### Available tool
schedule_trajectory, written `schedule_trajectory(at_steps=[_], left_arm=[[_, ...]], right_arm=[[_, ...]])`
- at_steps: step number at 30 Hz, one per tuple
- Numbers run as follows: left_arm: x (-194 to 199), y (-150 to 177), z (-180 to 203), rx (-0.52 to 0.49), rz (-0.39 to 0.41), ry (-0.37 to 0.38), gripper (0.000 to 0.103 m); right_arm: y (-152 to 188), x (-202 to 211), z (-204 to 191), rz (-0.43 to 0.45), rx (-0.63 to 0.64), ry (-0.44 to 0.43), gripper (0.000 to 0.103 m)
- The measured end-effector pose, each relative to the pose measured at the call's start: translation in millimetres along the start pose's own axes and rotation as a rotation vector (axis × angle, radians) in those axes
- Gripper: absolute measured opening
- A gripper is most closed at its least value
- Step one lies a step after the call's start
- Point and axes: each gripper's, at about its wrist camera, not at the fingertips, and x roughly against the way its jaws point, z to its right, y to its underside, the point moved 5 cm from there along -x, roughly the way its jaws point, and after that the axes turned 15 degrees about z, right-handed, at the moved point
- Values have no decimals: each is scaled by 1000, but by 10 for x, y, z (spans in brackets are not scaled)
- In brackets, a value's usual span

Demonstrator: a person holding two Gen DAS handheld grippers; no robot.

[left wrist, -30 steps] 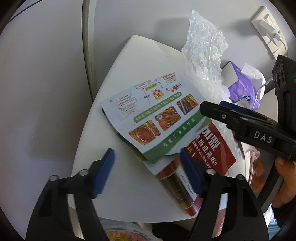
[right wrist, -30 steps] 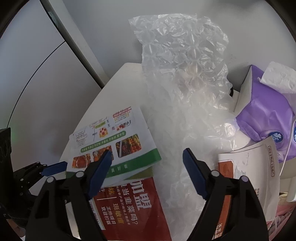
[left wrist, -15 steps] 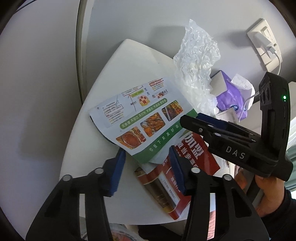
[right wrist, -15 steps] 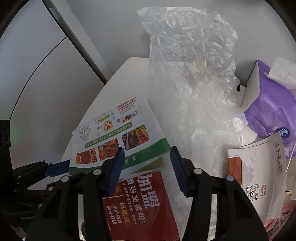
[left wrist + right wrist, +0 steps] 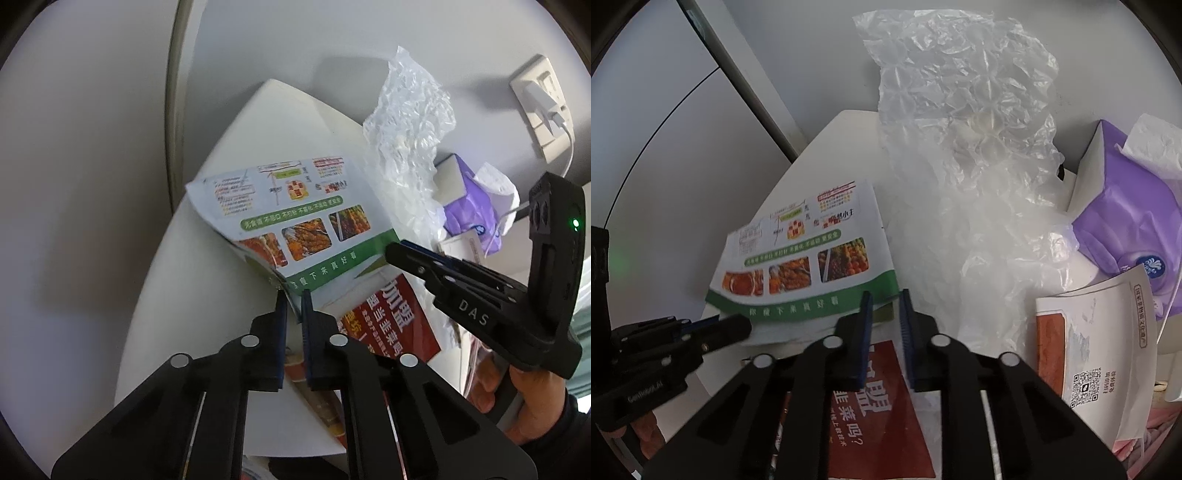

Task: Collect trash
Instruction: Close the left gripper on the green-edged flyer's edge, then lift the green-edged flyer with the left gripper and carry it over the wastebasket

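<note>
White table [image 5: 258,122]: three flyers, one bubble wrap [image 5: 967,122]; both grippers just closed, pinching green flyer [image 5: 295,221].

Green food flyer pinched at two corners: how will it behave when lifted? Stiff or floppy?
Likely floppy: the green food flyer is one thin sheet, already bowed upward between the left gripper and right gripper. Probably very light, so it may flutter. Its glossy-looking print could slip from pads gripping only its edge; the jaws have just been closing.

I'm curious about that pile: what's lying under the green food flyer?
Under the green food flyer lies a red leaflet with white characters, partly showing. An olive-green edge peeks out between them; what it is cannot be told. The rest is covered.
</note>
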Motion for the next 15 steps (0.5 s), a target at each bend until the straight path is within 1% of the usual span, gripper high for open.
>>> schedule_trajectory(at_steps=[2, 5, 15], left_arm=[[5, -16, -4, -5, 14, -10, 2], [33, -50, 2, -18, 40, -23, 0], [163, -114, 19, -31, 76, -25, 0]], right_arm=[[1, 2, 1, 1, 3, 1, 7], [-4, 12, -1, 5, 1, -2, 4], [-2, 26, -23, 20, -5, -7, 3]])
